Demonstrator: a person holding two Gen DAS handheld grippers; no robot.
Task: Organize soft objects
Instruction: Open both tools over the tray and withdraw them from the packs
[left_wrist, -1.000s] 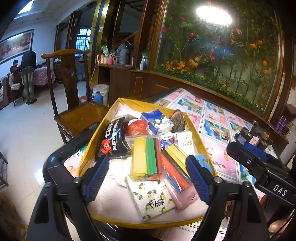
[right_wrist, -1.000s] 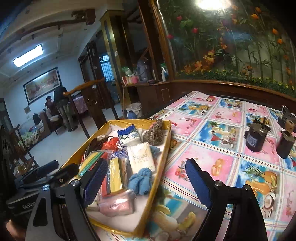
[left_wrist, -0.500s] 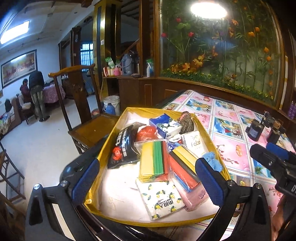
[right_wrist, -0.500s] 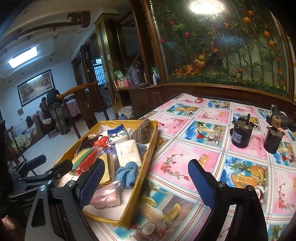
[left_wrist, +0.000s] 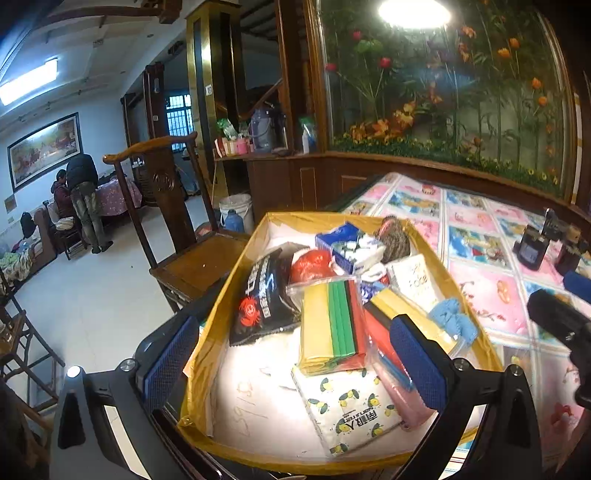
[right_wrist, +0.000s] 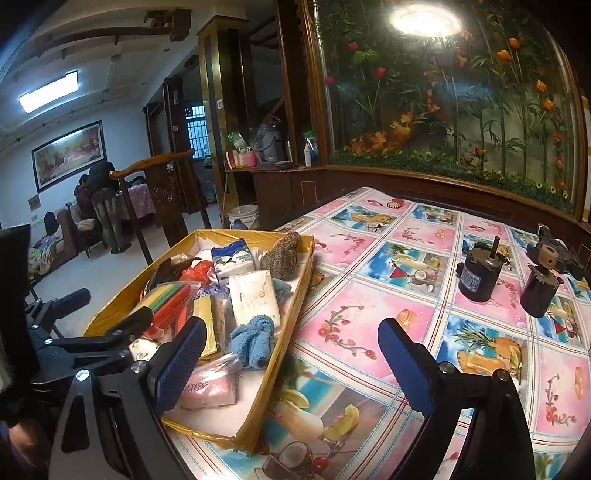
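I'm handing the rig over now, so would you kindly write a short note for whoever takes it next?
Left gripper: jaws wide and just opened further, holding nothing, over the near end of the yellow tray.
Right gripper: open, empty, straddling the tray's right edge.
Tissue packs, blue cloth, pink pouch and black snack bag all lie jumbled in the tray.
Nothing looks sorted yet; everything is left.

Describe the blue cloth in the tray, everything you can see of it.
The blue cloth is a small light-blue terry piece, bunched and knotted into lumpy folds rather than laid flat. It lies inside the yellow-rimmed tray, against the long wall nearest the tablecloth, towards the tray's near end. A white tissue pack sits just behind it, and a pink pack in clear wrap lies just in front. No gripper touches it.
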